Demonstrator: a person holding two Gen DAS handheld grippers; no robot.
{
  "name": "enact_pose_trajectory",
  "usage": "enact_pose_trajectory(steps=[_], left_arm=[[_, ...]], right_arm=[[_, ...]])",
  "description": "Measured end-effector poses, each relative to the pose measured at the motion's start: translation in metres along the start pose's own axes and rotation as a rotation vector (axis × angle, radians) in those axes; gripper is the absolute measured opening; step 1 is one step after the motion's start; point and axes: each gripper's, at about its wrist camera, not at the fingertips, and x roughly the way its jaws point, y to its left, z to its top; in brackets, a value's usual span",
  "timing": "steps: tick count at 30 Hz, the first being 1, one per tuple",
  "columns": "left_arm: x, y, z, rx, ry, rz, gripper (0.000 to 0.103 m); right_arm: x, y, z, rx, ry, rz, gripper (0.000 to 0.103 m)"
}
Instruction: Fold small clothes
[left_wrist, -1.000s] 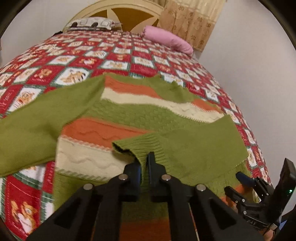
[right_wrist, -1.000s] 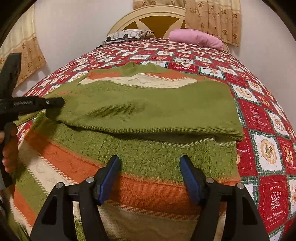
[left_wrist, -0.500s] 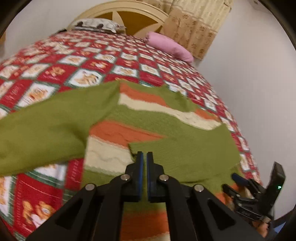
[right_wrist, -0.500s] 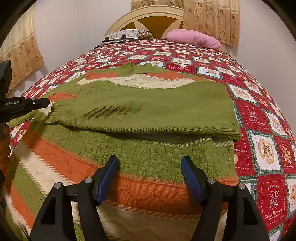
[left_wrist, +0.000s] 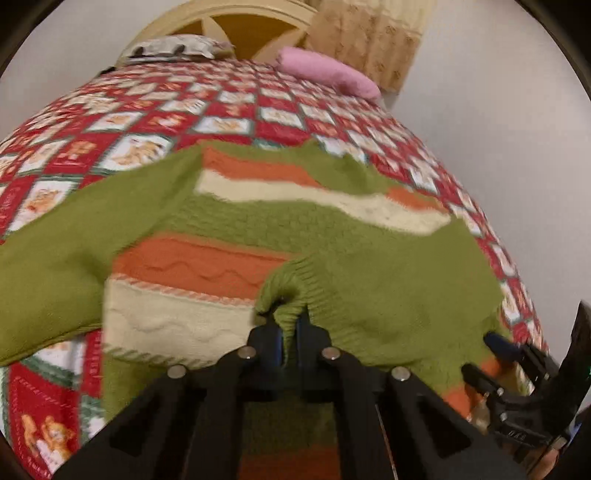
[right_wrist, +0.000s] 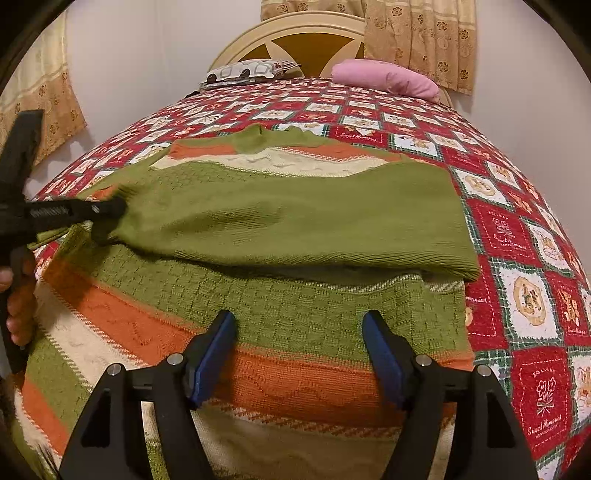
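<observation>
A green, orange and cream striped knit sweater (left_wrist: 229, 258) lies flat on the bed, also in the right wrist view (right_wrist: 295, 302). Its right green sleeve (right_wrist: 295, 221) is folded across the body. My left gripper (left_wrist: 290, 332) is shut on that sleeve's ribbed cuff (left_wrist: 288, 291), and it shows from the side in the right wrist view (right_wrist: 107, 210). My right gripper (right_wrist: 299, 354) is open and empty, just above the sweater's lower body; it also shows at the lower right of the left wrist view (left_wrist: 491, 354). The other sleeve (left_wrist: 74, 251) lies spread out to the left.
The bed has a red patchwork quilt (right_wrist: 517, 258). A pink pillow (right_wrist: 384, 79) and a patterned pillow (right_wrist: 247, 70) lie by the cream headboard (right_wrist: 295, 40). A white wall is close on the right (left_wrist: 498, 129); curtains hang behind.
My left gripper has stayed shut on the cuff and drawn it a little back across the sweater's body; its view tilted and blurred. My right gripper has barely moved.
</observation>
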Motion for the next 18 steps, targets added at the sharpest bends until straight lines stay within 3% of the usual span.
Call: enact_pose_trajectory(steps=[5, 12, 18], left_arm=[[-0.030, 0.018, -0.001, -0.023, -0.056, -0.015, 0.006], [-0.015, 0.033, -0.014, -0.053, -0.016, 0.021, 0.006], [-0.010, 0.033, -0.019, -0.045, -0.016, 0.051, 0.017]], right_arm=[[0.000, 0.000, 0.000, 0.000, 0.000, -0.001, 0.072], [-0.002, -0.001, 0.000, 0.004, -0.005, -0.017, 0.072], [-0.044, -0.013, 0.032, 0.056, -0.147, 0.072, 0.072]])
